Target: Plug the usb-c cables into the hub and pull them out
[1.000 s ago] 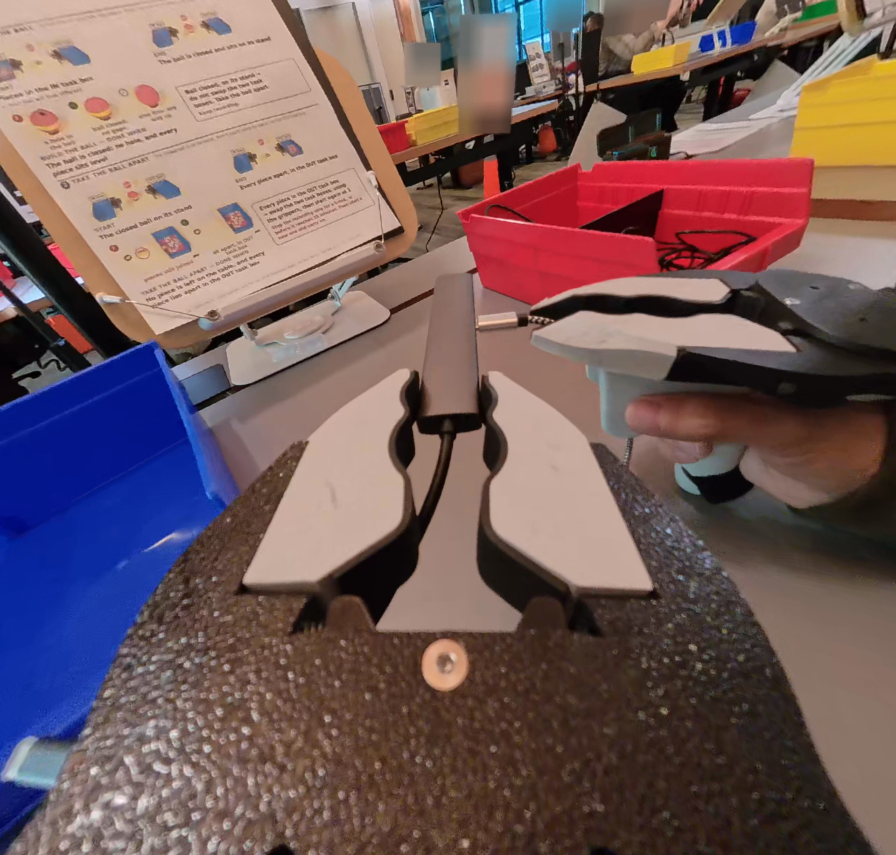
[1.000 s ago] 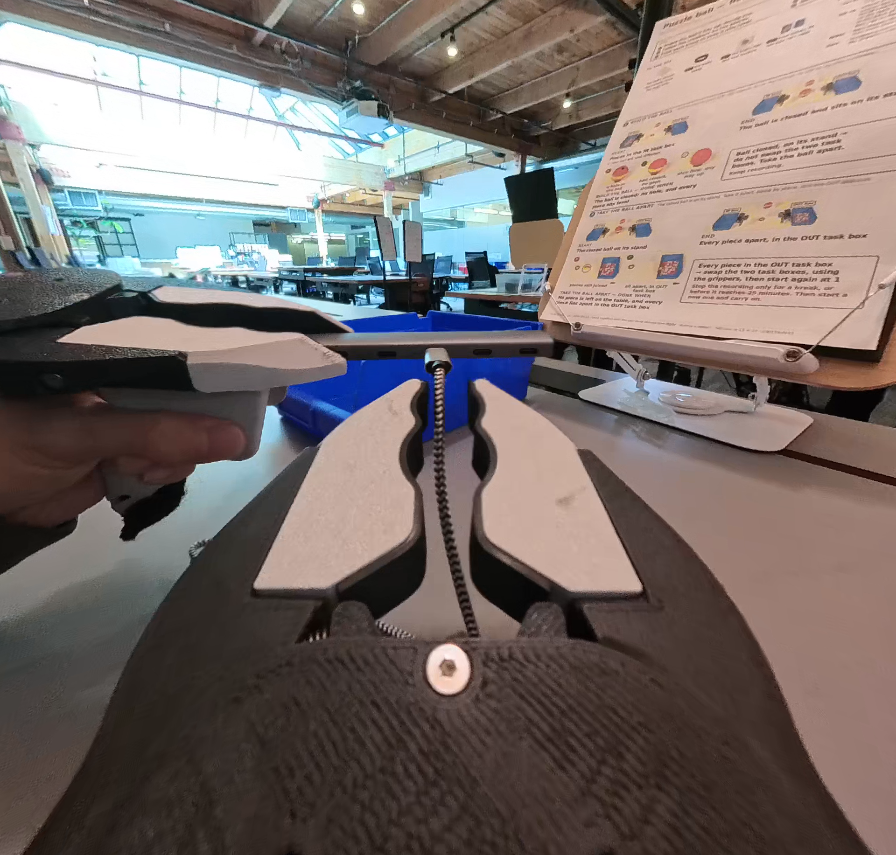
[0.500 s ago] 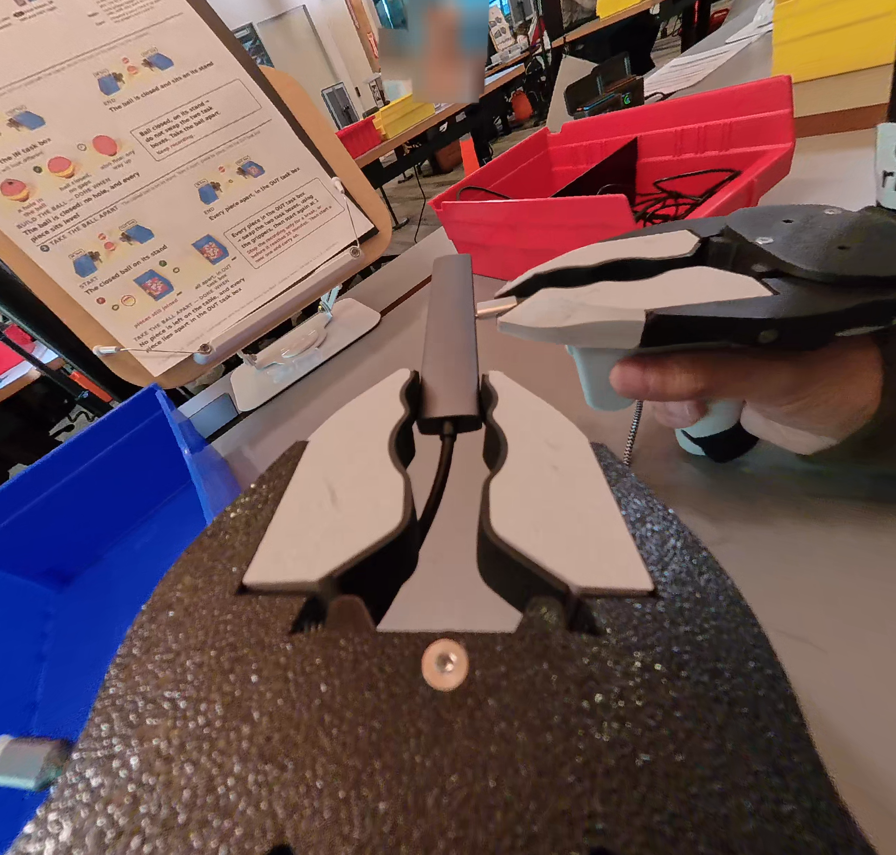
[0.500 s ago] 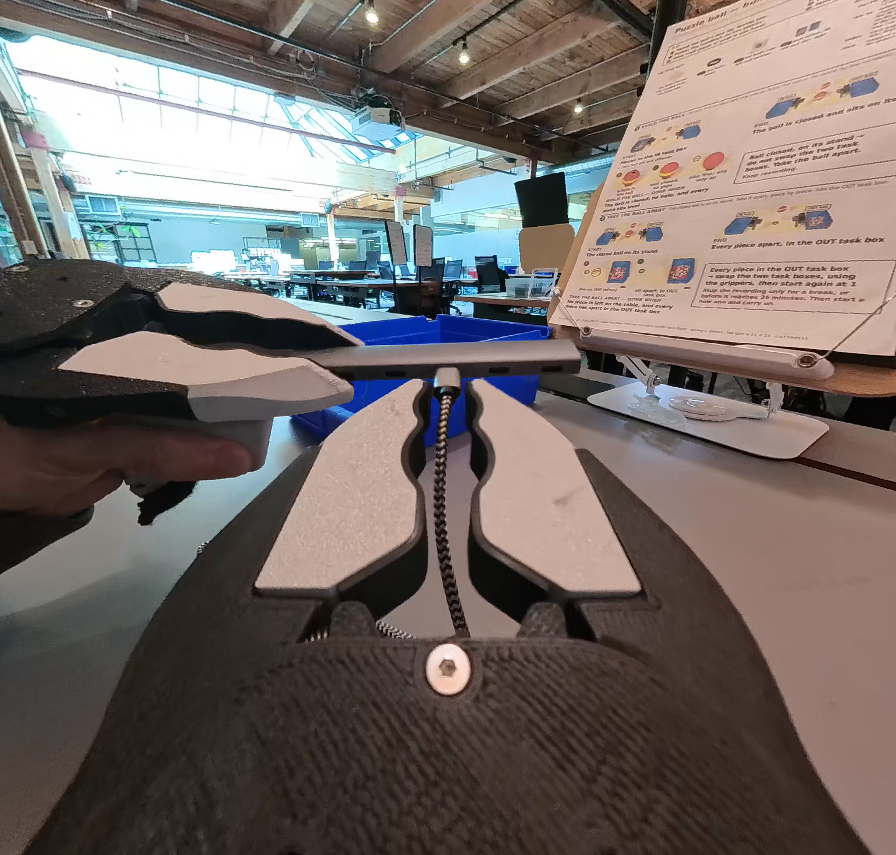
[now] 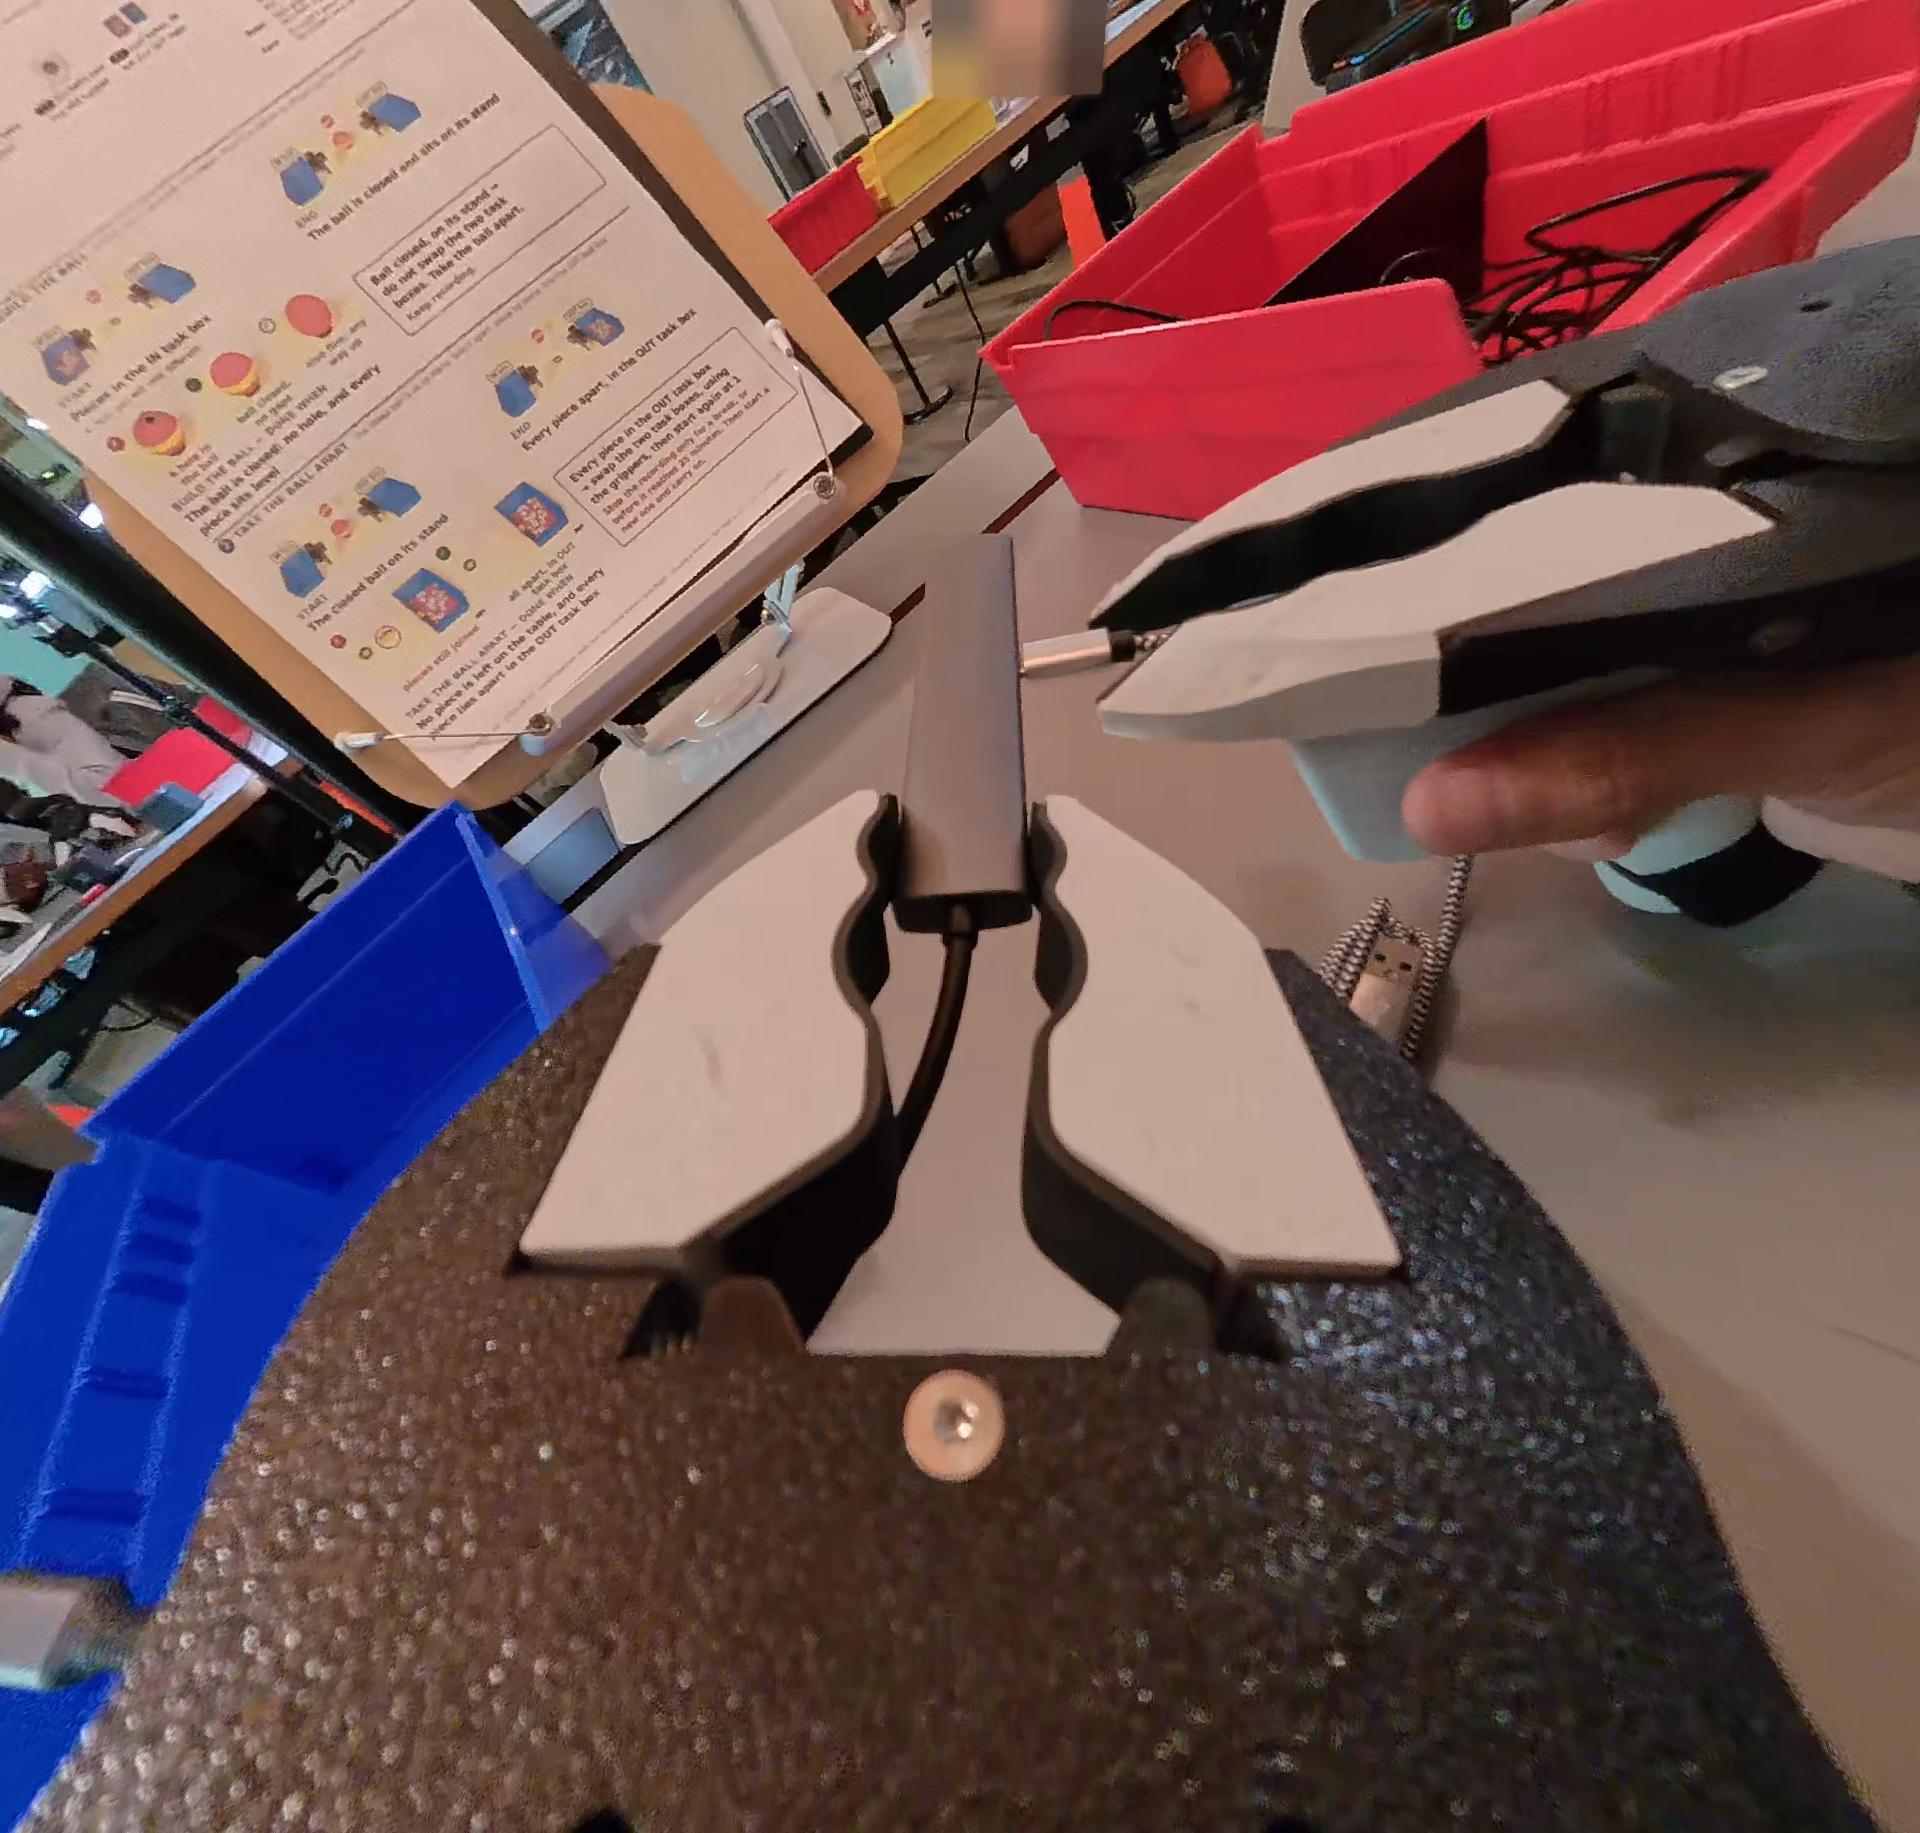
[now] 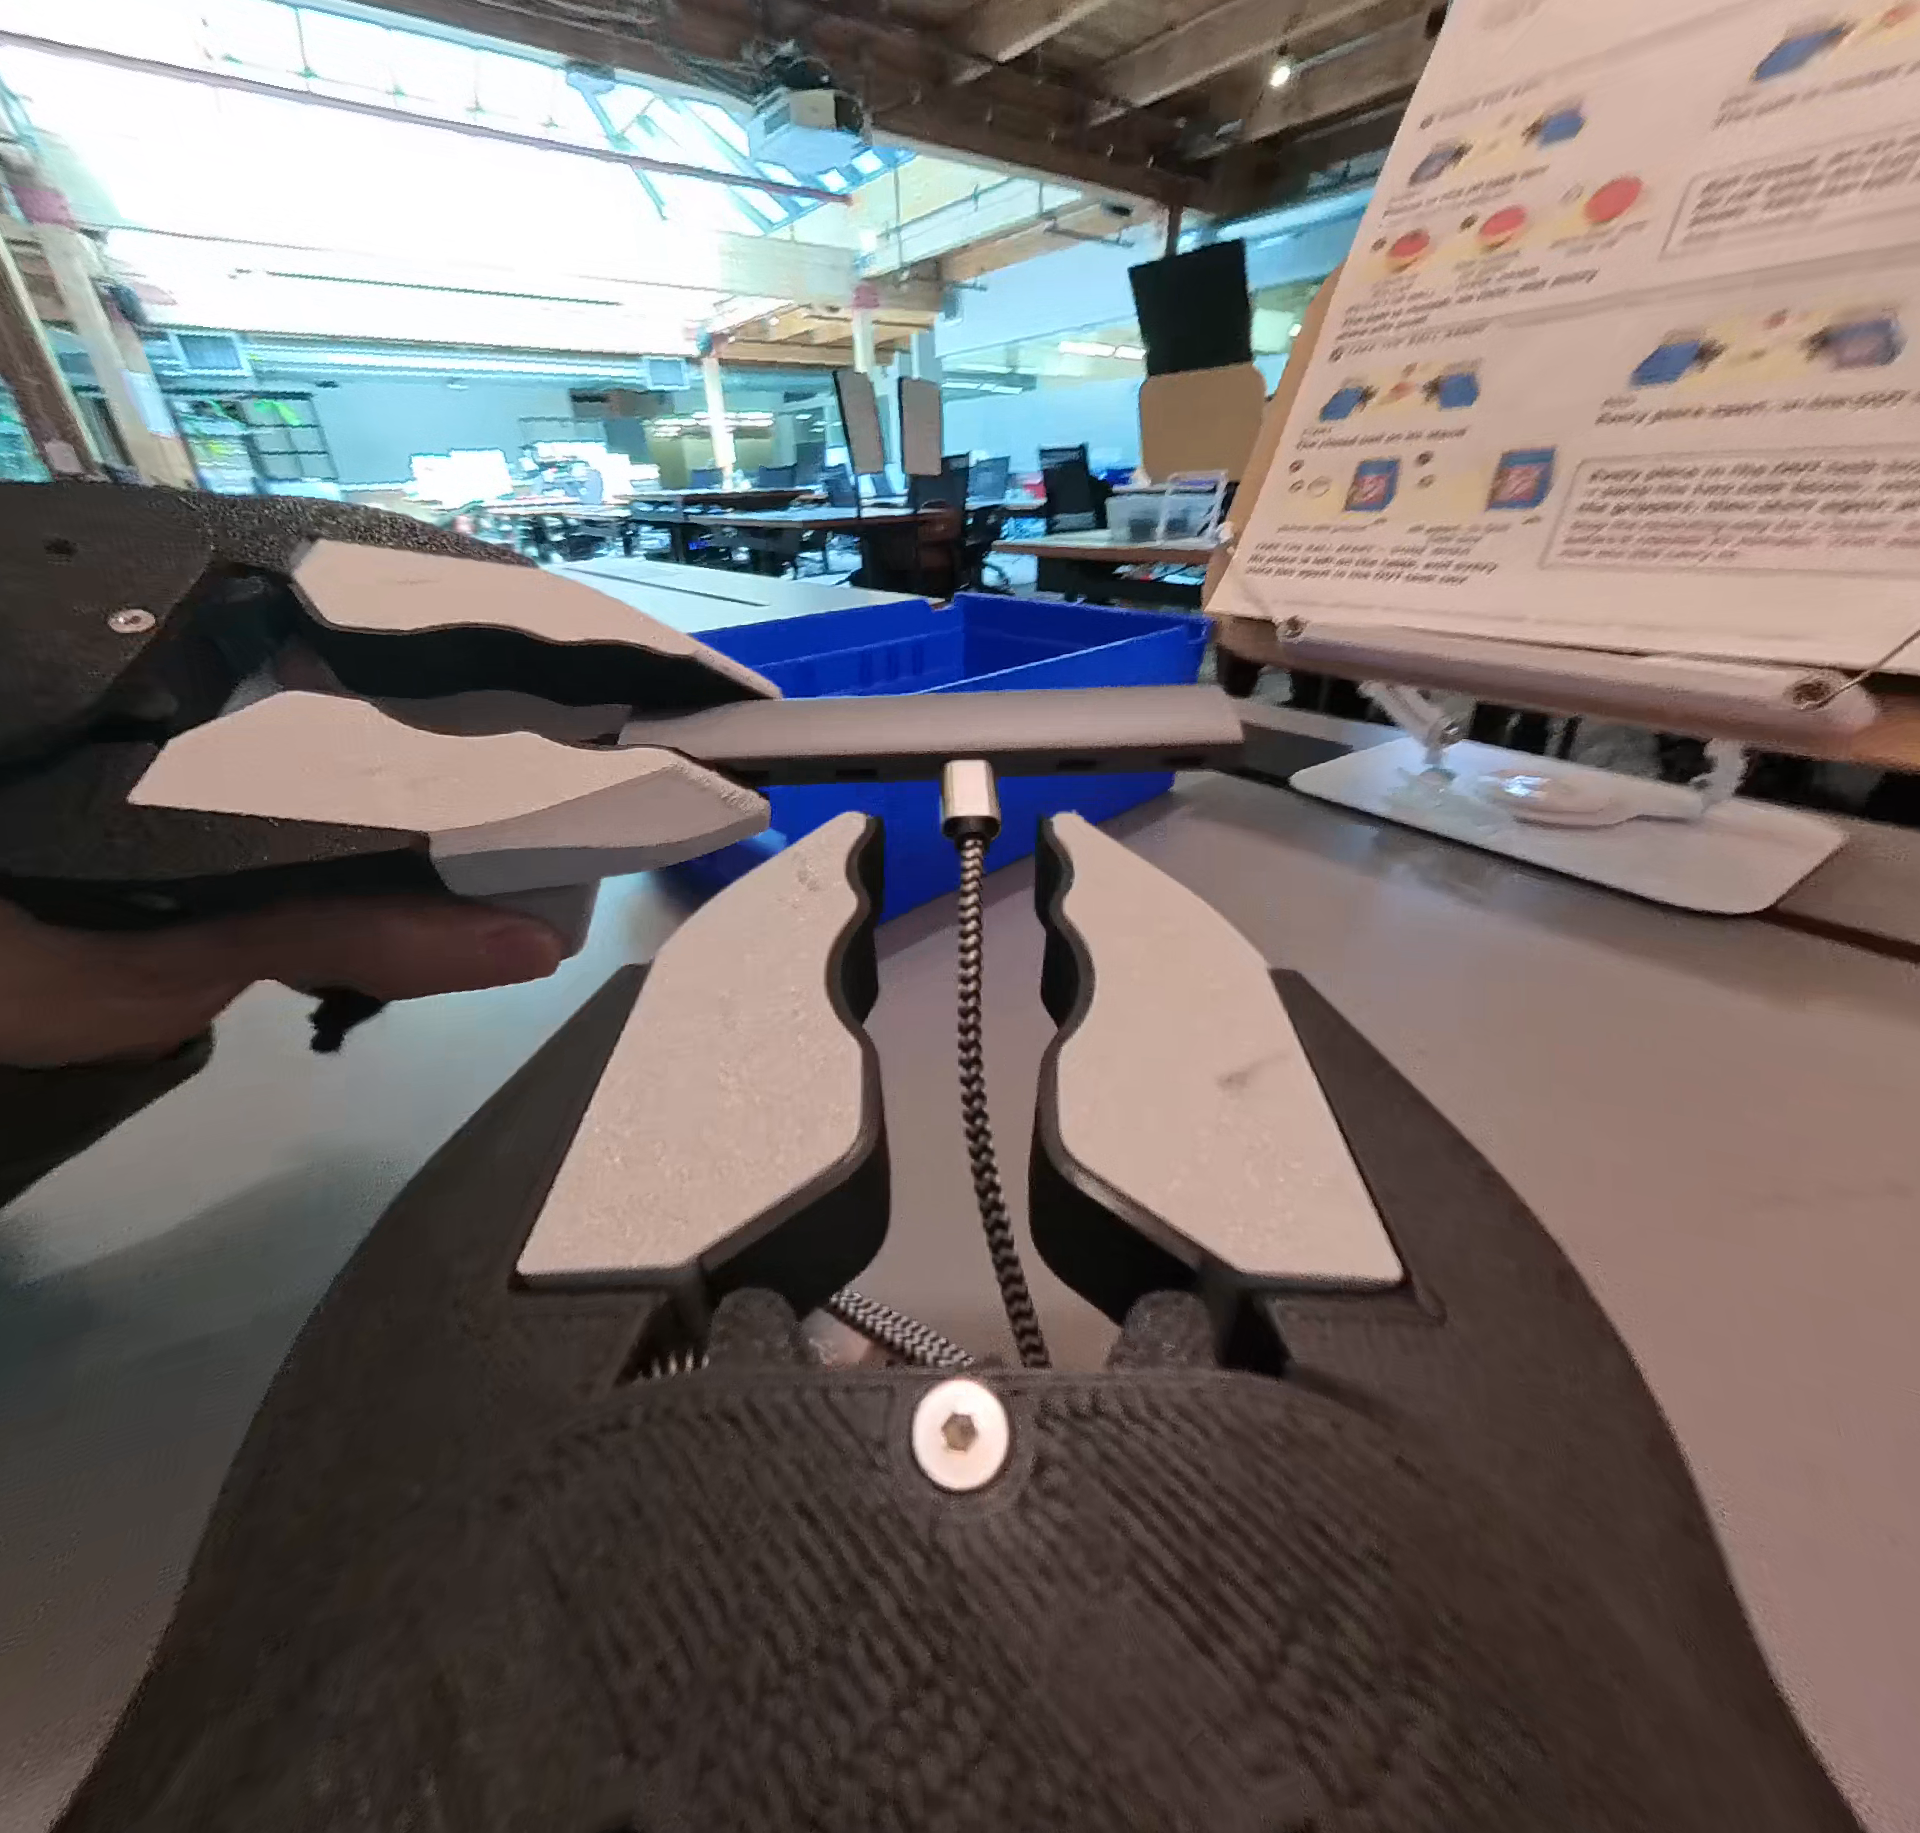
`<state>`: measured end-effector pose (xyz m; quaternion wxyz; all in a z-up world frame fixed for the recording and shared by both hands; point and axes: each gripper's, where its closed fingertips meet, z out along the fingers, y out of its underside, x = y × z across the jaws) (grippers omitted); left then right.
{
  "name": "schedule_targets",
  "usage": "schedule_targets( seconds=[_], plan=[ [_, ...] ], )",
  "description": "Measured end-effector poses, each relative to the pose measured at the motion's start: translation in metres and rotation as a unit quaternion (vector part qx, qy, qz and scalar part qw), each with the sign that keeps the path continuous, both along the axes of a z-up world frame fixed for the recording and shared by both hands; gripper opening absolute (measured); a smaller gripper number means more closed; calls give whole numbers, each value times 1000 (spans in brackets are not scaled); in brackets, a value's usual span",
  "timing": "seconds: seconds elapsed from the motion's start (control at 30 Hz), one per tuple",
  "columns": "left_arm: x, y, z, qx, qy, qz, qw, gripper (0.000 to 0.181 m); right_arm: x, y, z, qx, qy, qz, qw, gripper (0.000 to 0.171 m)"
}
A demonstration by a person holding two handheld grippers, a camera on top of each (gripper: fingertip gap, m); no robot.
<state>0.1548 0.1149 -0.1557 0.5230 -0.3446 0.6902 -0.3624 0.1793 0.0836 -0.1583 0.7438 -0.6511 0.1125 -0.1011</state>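
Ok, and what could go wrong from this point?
1. The left tool grips the hub only at its lead end, so a sideways push on the plug could twist it in the grip.
2. The right tool stands open wider than the braided cable; if the plug is only partly seated, which I cannot tell, it may drop out.

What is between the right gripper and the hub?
The cable's silver plug, running from the right gripper to the hub; the left wrist view shows it.
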Motion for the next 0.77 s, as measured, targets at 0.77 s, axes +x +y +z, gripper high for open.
schedule_targets(
  seconds=[0.77],
  plan=[
    [-3, -11, 8, -28, -10, -15, 999, 24, 2, -5, 18, -49, -22, -13, 998, 14]
  ],
)
